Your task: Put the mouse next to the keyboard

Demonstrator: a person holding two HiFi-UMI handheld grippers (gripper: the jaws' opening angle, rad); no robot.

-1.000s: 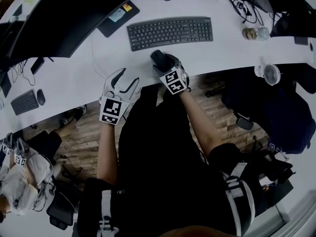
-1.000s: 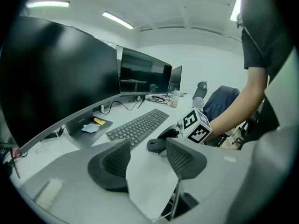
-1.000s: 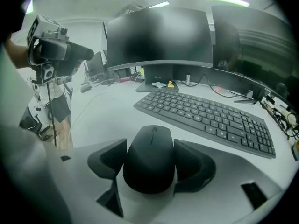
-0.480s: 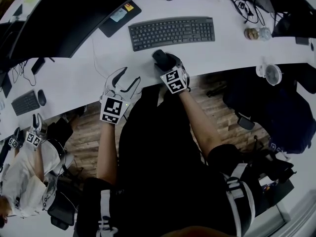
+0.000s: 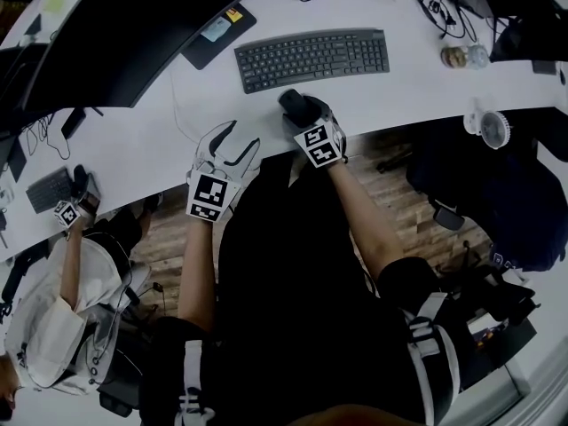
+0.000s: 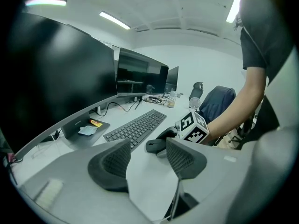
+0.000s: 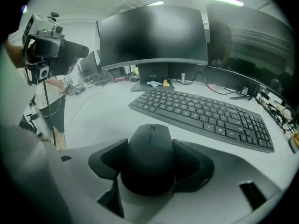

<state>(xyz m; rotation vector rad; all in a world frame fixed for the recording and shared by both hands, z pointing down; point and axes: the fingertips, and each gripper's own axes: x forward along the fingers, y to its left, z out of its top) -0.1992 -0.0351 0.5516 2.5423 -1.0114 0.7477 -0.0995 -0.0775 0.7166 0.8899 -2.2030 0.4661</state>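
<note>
A black mouse sits clamped between the jaws of my right gripper, just in front of the black keyboard on the white desk. In the head view the mouse is below the keyboard, near the desk's front edge, with the right gripper shut on it. My left gripper hovers open over the desk, to the left of the mouse. Its view shows the mouse and the keyboard beyond its empty jaws.
Dark monitors stand behind the keyboard, on a stand base holding small items. Cables and a small fan lie at the right. A second person at the left holds grippers over another keyboard.
My two grippers and the mouse have barely shifted on the desk. The person at the left has raised a gripper up to the small keyboard.
</note>
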